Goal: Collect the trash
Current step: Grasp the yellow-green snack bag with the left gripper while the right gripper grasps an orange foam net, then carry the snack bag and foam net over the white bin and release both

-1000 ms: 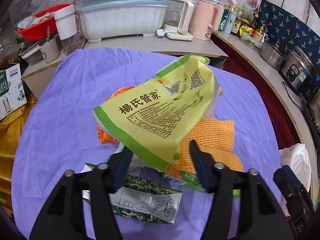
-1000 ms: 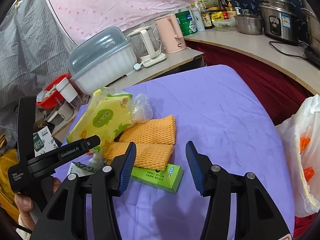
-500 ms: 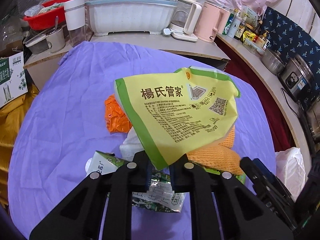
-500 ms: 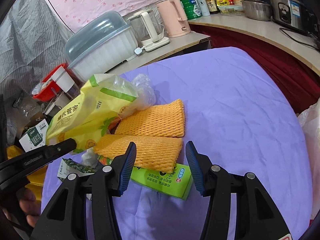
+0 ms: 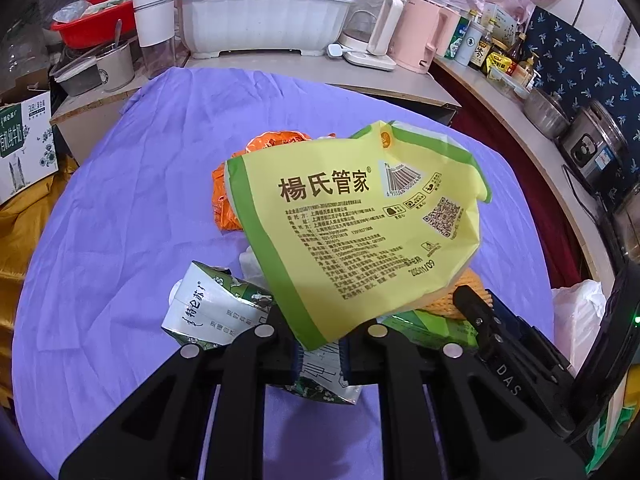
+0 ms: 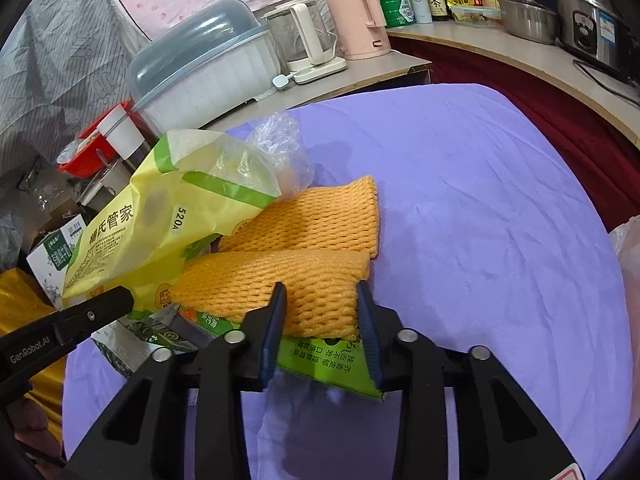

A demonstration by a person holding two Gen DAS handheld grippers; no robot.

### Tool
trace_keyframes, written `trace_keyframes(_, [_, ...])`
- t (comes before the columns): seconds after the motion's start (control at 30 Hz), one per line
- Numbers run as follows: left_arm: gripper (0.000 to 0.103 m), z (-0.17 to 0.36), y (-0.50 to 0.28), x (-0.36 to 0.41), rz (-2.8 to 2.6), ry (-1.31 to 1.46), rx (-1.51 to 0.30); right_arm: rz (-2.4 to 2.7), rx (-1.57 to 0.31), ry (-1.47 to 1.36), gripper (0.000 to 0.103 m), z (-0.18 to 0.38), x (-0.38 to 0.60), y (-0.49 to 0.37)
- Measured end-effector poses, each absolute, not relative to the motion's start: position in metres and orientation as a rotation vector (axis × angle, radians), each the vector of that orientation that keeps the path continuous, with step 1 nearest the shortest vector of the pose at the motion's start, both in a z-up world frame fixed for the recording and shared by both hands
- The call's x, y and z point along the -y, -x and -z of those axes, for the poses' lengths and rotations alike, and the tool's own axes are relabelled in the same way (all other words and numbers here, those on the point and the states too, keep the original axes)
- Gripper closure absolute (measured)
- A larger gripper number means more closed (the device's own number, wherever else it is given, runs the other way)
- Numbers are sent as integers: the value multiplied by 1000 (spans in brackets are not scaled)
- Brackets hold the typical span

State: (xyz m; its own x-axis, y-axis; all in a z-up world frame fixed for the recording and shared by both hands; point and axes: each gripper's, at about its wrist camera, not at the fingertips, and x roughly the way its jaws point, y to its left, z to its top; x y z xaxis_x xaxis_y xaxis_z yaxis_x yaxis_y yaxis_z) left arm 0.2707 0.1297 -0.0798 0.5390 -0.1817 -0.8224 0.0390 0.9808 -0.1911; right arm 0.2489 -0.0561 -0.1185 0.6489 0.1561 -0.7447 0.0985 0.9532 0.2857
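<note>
My left gripper (image 5: 320, 344) is shut on the corner of a yellow-green plastic bag (image 5: 360, 220) and holds it up above the purple table (image 5: 140, 200). The bag also shows in the right wrist view (image 6: 160, 232). Under it lie a flattened milk carton (image 5: 212, 308) and an orange wrapper (image 5: 228, 200). My right gripper (image 6: 322, 320) has its fingers partly closed around the end of the near orange foam net (image 6: 280, 280), above a green box (image 6: 328, 364). A second foam net (image 6: 320, 216) lies behind it.
A white trash bag (image 5: 576, 320) hangs at the table's right edge. Behind the table a counter holds a covered dish rack (image 6: 200, 76), a glass kettle (image 6: 304, 40), a pink kettle (image 6: 360, 16), bottles and pots. A clear plastic bag (image 6: 280, 144) lies by the nets.
My left gripper shut on the yellow-green bag and lifted it. My right gripper moved forward over the near foam net and narrowed its fingers around it.
</note>
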Motion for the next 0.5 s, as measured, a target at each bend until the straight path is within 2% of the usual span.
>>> trace_keyframes(0.1, [91,75,-266,-130,136,161,-987,-24,-858,-299,85,114,56,-244])
trace_keyframes(0.2, [91,67,-257,-129,143,166,-973,-25,-845,-308,88,106,59,-238])
trace_keyframes(0.5, [92,31,-230,-124,173,169,-910,-11,-737,-325,90,58,73,-204])
